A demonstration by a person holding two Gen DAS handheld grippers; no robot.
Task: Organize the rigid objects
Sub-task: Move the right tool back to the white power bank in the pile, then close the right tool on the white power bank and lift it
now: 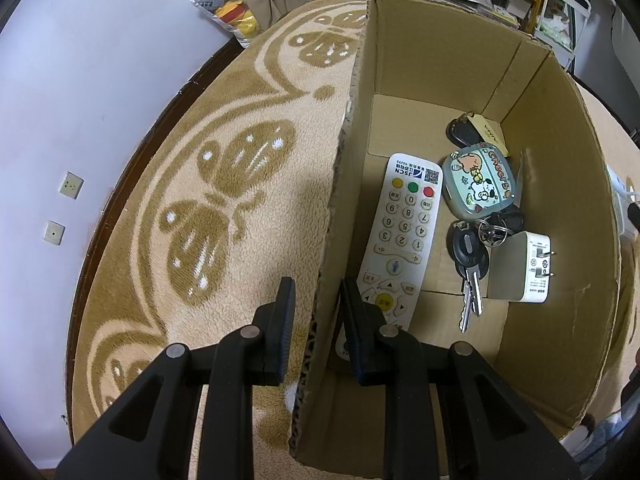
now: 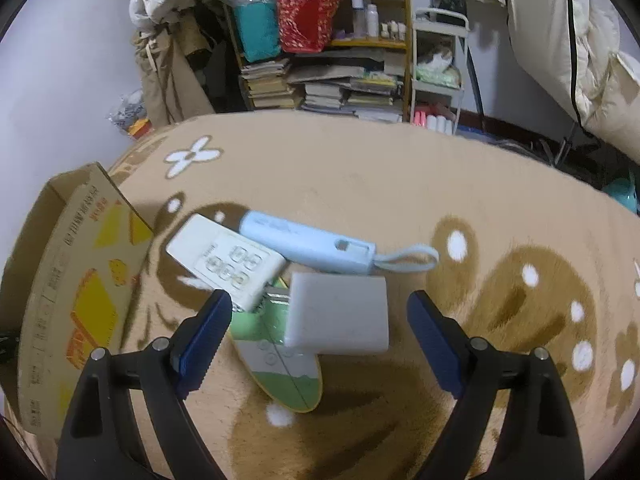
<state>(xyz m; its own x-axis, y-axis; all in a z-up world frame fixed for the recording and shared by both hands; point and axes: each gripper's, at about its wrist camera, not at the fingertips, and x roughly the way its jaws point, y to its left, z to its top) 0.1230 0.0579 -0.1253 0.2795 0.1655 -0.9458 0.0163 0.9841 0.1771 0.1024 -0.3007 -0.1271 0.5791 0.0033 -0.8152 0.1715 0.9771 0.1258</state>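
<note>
My left gripper (image 1: 317, 286) straddles the left wall of an open cardboard box (image 1: 560, 184) and is shut on that wall, one finger outside and one inside. In the box lie a white remote (image 1: 404, 232), a cartoon-printed case (image 1: 480, 184), keys (image 1: 470, 276) and a white plug adapter (image 1: 520, 272). My right gripper (image 2: 320, 300) is open wide just above a white charger block (image 2: 338, 314) on the carpet. Beside the block lie a white multi-socket adapter (image 2: 224, 264) and a light blue power bank (image 2: 308, 246) with a loop strap. A green and white oval thing (image 2: 280, 368) lies partly under the charger.
The box's printed outer side (image 2: 80, 300) stands at the left of the right wrist view. A beige patterned carpet (image 2: 400, 184) covers the floor. Shelves of books and bags (image 2: 320, 60) and a small cart (image 2: 438, 72) line the far wall. A toy bag (image 1: 230, 4) sits by the wall.
</note>
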